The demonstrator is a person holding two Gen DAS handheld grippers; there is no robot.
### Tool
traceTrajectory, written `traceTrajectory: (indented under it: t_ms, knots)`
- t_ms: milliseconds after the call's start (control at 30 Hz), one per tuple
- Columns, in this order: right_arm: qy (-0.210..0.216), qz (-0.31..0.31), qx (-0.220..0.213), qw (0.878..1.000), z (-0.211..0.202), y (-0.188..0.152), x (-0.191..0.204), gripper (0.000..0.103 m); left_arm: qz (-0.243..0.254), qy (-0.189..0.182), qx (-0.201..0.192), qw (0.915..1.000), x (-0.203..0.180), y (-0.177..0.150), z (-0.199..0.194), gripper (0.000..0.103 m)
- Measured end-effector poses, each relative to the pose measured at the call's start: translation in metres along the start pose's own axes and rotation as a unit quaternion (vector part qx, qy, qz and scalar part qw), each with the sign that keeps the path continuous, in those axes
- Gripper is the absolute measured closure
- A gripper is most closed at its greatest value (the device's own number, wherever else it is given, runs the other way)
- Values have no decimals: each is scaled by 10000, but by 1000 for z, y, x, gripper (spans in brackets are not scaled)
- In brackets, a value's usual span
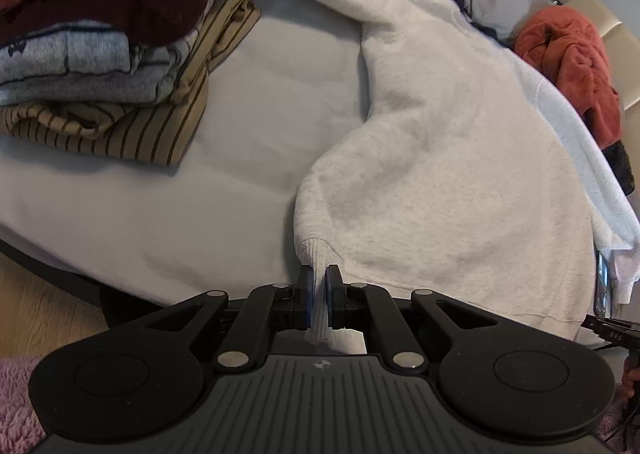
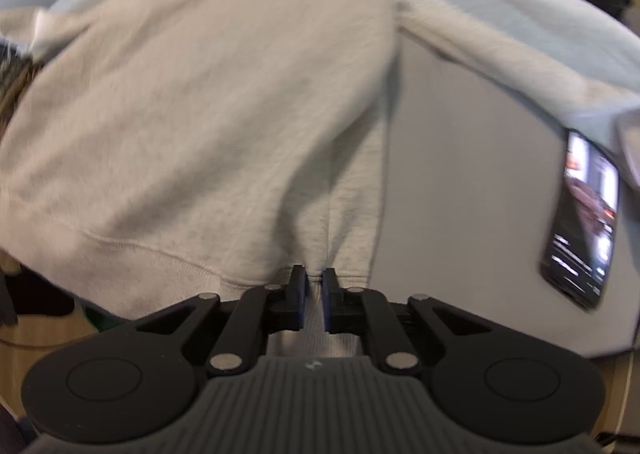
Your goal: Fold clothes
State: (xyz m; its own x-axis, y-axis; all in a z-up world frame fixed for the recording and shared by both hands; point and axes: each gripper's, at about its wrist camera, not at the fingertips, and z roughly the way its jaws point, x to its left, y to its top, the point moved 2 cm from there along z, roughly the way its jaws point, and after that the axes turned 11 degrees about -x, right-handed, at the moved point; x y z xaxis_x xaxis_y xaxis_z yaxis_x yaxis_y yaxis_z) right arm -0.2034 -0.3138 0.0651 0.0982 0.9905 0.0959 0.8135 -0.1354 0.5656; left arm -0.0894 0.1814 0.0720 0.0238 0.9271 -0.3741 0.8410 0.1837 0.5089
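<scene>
Cream sweatshirt (image 1: pixel 440 142) flat on grey bed sheet (image 1: pixel 260 102).
Left gripper (image 1: pixel 319 286) clamps its cuff, right gripper (image 2: pixel 314 286) clamps its hem; folded stack (image 1: pixel 104 66) left of it, phone (image 2: pixel 580 222) right.

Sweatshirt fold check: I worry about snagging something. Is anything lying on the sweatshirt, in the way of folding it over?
Nothing visible lies on the sweatshirt. The left gripper pinches its cuff, the right gripper its hem. A phone lies beside it on the bed, apart from the body.

Your left gripper (image 1: pixel 319 274) pinches a sleeve cuff (image 1: pixel 316 254) at the near edge of the bed (image 1: pixel 248 126), the sweatshirt (image 1: pixel 440 158) spread beyond it. A stack of folded clothes (image 1: pixel 108 66) sits far left. Your right gripper (image 2: pixel 315 278) clamps the hem (image 2: pixel 256 270); a phone (image 2: pixel 584 222) lies to its right.
</scene>
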Motion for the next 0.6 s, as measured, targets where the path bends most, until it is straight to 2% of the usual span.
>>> traceTrajectory:
  t_ms: [133, 200, 267, 333, 433, 467, 533, 567, 600]
  knots:
    - [-374, 843, -421, 9949, -38, 6, -42, 95, -278, -105, -159, 9994, 3, 3, -10, 99]
    - [-468, 1212, -303, 9911, -41, 2, -59, 97, -413, -165, -91, 9990, 4, 2, -11, 99]
    - [-653, 1212, -10, 9905, -32, -5, -64, 103, -192, 8, 89, 9998, -1, 0, -6, 99]
    - [-765, 1197, 309, 9894, -19, -14, -66, 103, 83, 254, 208, 9994, -4, -2, 0, 99]
    - [-588, 1408, 220, 9880, -19, -15, -70, 101, 41, 196, 247, 9995, -4, -2, 3, 98]
    - [-503, 1451, 95, 9881, -23, -13, -70, 97, 74, 142, 213, 9996, -5, -2, 2, 98]
    - [-337, 1482, -168, 9882, -33, -7, -69, 95, 144, 50, 124, 9998, -8, 0, -2, 84]
    - [-287, 1482, -270, 9882, -36, -4, -67, 84, 193, 34, 22, 9998, -10, 2, -6, 68]
    - [-251, 1454, -345, 9884, -37, 0, -66, 59, 255, 31, -129, 9996, -12, 5, -10, 54]
